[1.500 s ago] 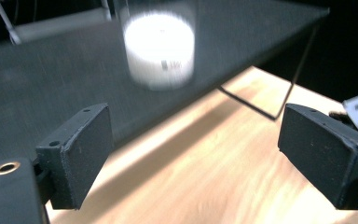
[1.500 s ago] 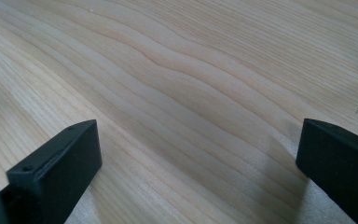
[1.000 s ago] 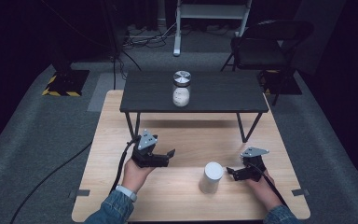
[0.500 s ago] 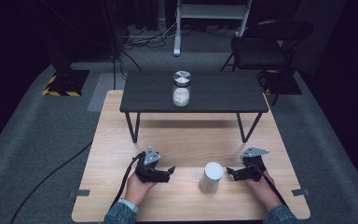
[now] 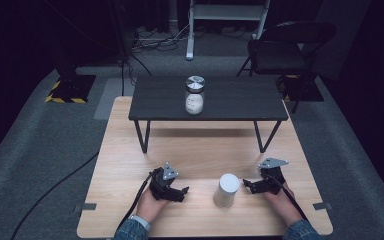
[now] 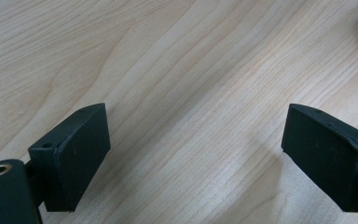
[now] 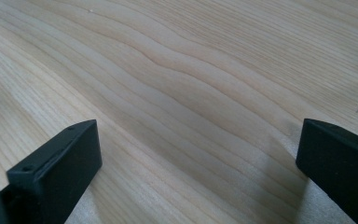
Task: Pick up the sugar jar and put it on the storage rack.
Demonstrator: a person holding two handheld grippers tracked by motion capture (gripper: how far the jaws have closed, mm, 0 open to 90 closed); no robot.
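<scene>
the left claw (image 5: 181, 192) sat in the lower middle of the high view, its jaws spread wide with nothing between them; in the left gripper view (image 6: 193, 154) the two black jaws stood far apart over bare wood grain. the right claw (image 5: 250, 186) lay lower right of centre in the high view, likewise gaping and empty, and the right gripper view (image 7: 196, 163) showed only pale grain between its jaws. each claw rested low on the bench (image 5: 130, 165), a hand (image 5: 147, 207) behind the left one and another hand (image 5: 280, 200) behind the right.

between the two claws, just beside the right one, a white cylinder (image 5: 227, 190) stood upright on the bench; it looked plain and smooth, with a flat round top. a sliver of its pale edge showed at the upper right corner of the left gripper view.

the bench was a light wooden board with rounded corners. above the centre of the frame a small dark table (image 5: 240, 97) on thin black legs stood on it, carrying a glass jar (image 5: 194, 95) with a metal lid and something white inside. around lay grey carpet (image 5: 40, 145), a black cable across it at the left, a dark chair (image 5: 285, 45) at the upper right, and a yellow-and-black striped base (image 5: 70, 92) at the upper left. the room behind was dark.
</scene>
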